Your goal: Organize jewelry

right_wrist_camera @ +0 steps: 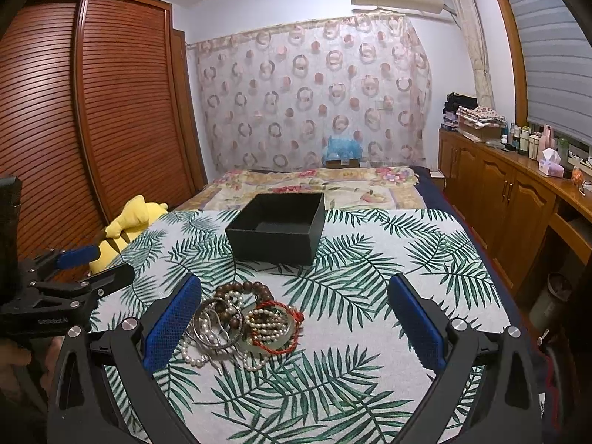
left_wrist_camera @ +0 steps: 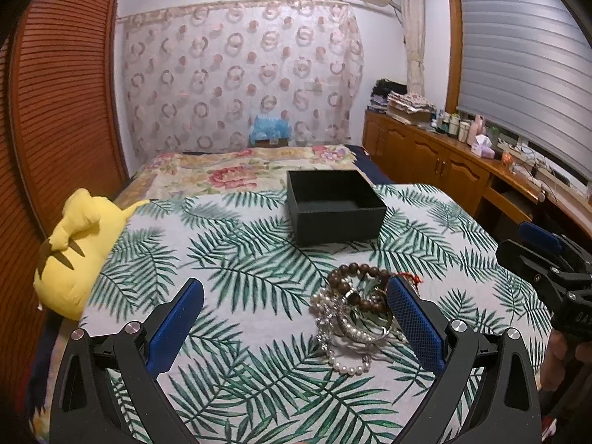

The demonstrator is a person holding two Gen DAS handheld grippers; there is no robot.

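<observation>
Tangled jewelry pile [right_wrist_camera: 244, 323] lies on the leaf-print bedspread [right_wrist_camera: 370, 296], just before the empty black box [right_wrist_camera: 275, 227], presumably its destination. Left gripper [left_wrist_camera: 296, 318] and right gripper [right_wrist_camera: 294, 318] hover wide-fingered, holding nothing.

Bed [right_wrist_camera: 370, 333]: box [right_wrist_camera: 275, 238], jewelry [right_wrist_camera: 244, 322], plush [left_wrist_camera: 77, 255].
</observation>
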